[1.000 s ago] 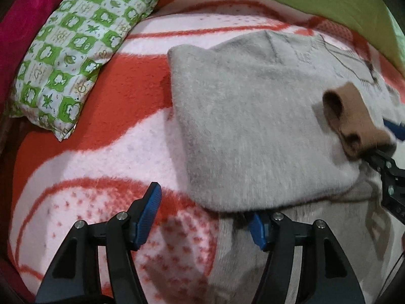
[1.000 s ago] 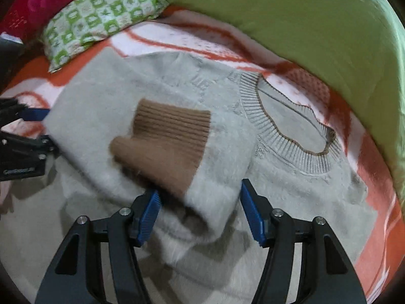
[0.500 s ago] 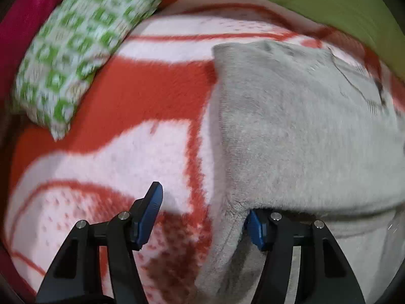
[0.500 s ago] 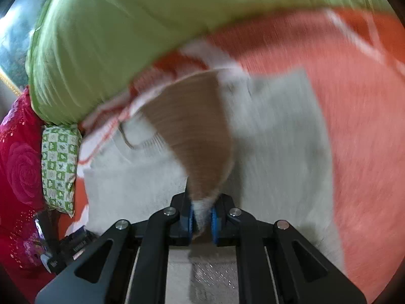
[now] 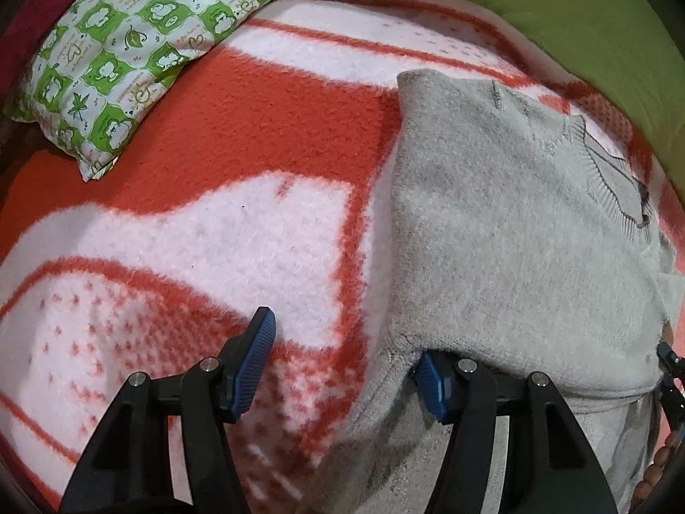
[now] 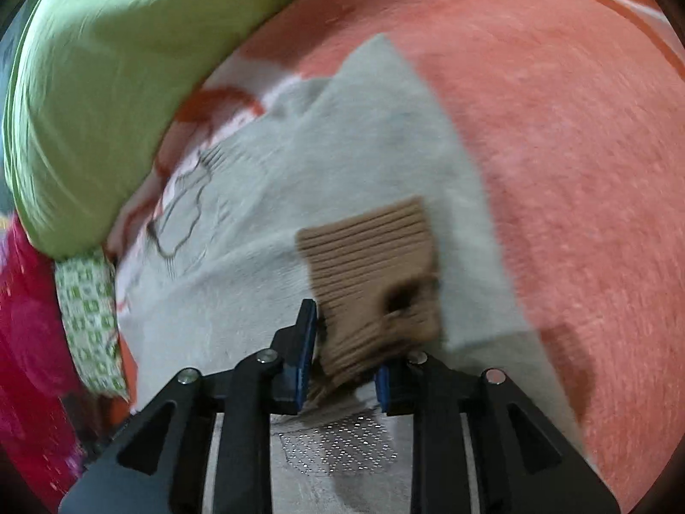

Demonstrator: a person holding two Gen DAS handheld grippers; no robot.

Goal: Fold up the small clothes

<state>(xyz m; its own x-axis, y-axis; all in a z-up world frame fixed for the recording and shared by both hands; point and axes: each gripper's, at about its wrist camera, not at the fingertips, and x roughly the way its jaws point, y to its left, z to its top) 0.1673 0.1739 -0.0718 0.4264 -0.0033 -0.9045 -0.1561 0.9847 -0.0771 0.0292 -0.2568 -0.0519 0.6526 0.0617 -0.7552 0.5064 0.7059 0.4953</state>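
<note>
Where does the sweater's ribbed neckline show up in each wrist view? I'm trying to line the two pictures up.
Left wrist: the ribbed neckline curves along the grey sweater at the right, near the frame's edge.
Right wrist: the neckline is blurred, left of centre, just below the green cushion.
Shared landmark: the green-checked pillow, upper left in the left view, lower left in the right.

No word, brand or number can be read in either view. The green-checked pillow [image 5: 141, 43], at ten o'clock in the left wrist view, carries small cursive lettering among its leaf and frog motifs, too fine and blurred to make out.
</note>
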